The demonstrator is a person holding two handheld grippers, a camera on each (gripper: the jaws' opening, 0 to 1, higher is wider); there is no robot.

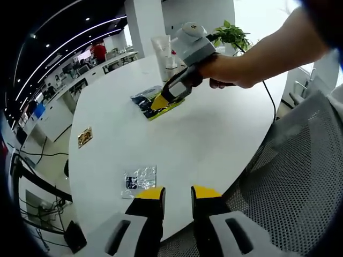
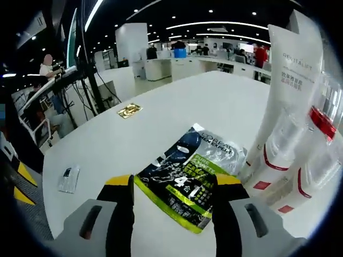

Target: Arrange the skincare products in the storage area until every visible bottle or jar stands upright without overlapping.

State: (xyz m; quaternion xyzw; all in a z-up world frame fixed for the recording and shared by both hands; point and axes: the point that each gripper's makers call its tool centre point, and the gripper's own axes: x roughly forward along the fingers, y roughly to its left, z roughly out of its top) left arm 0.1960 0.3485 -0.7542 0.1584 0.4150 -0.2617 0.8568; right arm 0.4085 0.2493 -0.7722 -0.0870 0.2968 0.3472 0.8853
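On the left of the white tabletop (image 1: 214,144), in the left gripper view, a small clear sachet (image 1: 139,181) lies flat near the edge, just ahead of the left gripper (image 1: 177,194), whose yellow-tipped jaws stand apart with nothing between them. Further right and deeper in that view, the right gripper (image 1: 161,101), held in a person's hand (image 1: 230,72), reaches down over a dark and lime-green sample packet (image 1: 155,104).

In the right gripper view that sample packet (image 2: 190,179) lies flat between the parted jaws of the right gripper (image 2: 174,187), which grips nothing yet. Its long axis runs diagonally, from the near green-edged end up towards the silvery far end. Right of it stand a tall white tube (image 2: 286,80) and clear bottles with red bands (image 2: 305,155), upright and close together.

The step in hand looks like picking up the flat packet; next, the jaws must close on its edge and lift it upright beside the bottles.
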